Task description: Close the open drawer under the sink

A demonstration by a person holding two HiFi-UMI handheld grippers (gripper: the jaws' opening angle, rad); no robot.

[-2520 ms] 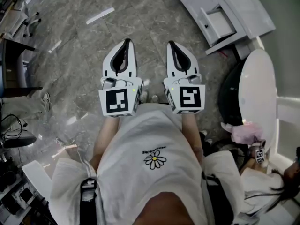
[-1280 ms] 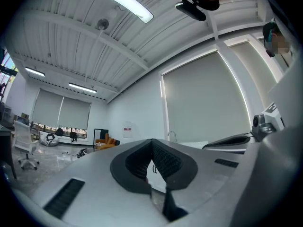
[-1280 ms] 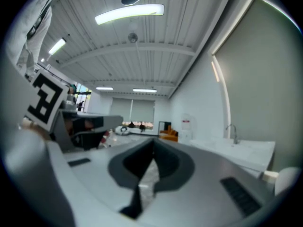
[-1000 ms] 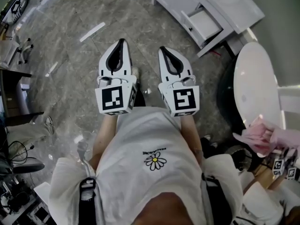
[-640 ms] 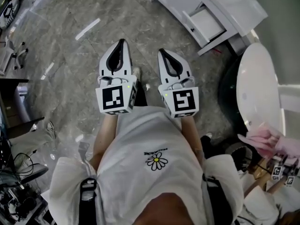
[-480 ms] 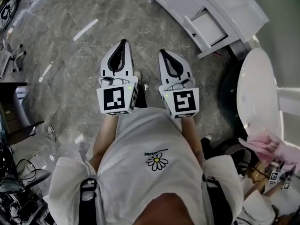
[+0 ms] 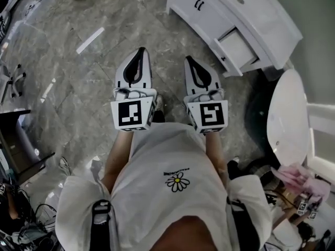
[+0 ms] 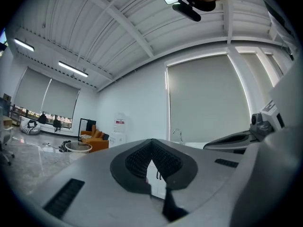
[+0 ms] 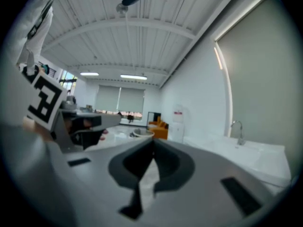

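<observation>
We hold both grippers low in front of us, well short of the sink cabinet point(image 7: 201, 9). The left gripper point(image 7: 140, 51) has its jaws pressed together with nothing between them. The right gripper point(image 7: 188, 60) is closed and empty too. The open drawer point(image 7: 238, 48) juts from the cabinet's front near its right end, below the countertop where the faucet point(image 9: 235, 126) stands.

Our worry is the angle. We face the cabinet obliquely, so a push from here could land off-centre and skew the drawer until it binds. The closed tips are narrow, and they could skid off the smooth white front or catch its corner. Too hard a shove would likely slam it.

A white oval top point(image 7: 285, 116) stands just beside the cabinet's right end and may crowd our right arm. A pink cloth point(image 7: 299, 174) lies beyond it, farther from the cabinet. A white strip point(image 7: 90, 33) lies on the floor point(image 7: 78, 93) well to the cabinet's left. Nothing lies between us and the cabinet.
</observation>
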